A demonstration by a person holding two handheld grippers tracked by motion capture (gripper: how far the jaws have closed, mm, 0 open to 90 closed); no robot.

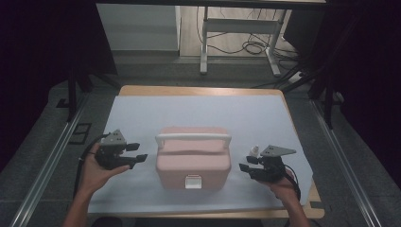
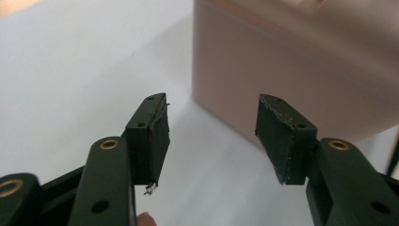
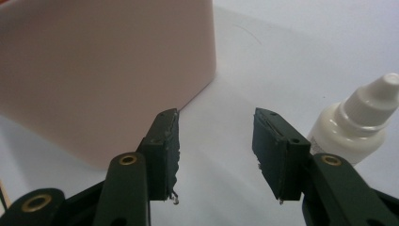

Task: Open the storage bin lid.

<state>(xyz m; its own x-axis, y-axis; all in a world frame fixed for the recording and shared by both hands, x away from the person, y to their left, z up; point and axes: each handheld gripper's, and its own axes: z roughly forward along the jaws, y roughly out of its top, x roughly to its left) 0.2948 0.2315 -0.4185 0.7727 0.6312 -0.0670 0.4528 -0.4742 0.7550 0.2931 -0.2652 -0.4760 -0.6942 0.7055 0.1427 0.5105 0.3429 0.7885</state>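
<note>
A pink box (image 1: 193,163) with a white handle (image 1: 193,138) and a white front latch (image 1: 193,181) stands shut in the middle of the white sheet (image 1: 198,111). My left gripper (image 1: 140,152) hovers just left of the box, pointing at its side. In the left gripper view its jaws (image 2: 211,136) stand open and empty, the box wall (image 2: 301,66) beyond them. My right gripper (image 1: 245,163) sits just right of the box, open (image 3: 215,150), with nothing between its pads. A small white dropper bottle (image 3: 362,117) stands upright beside its right jaw, and the box wall (image 3: 103,70) rises at the left.
The sheet covers a wooden table (image 1: 198,90). The dropper bottle (image 1: 255,151) stands right behind the right gripper. Dark rails run along both sides of the table, and a white desk frame (image 1: 236,28) stands on the floor beyond it.
</note>
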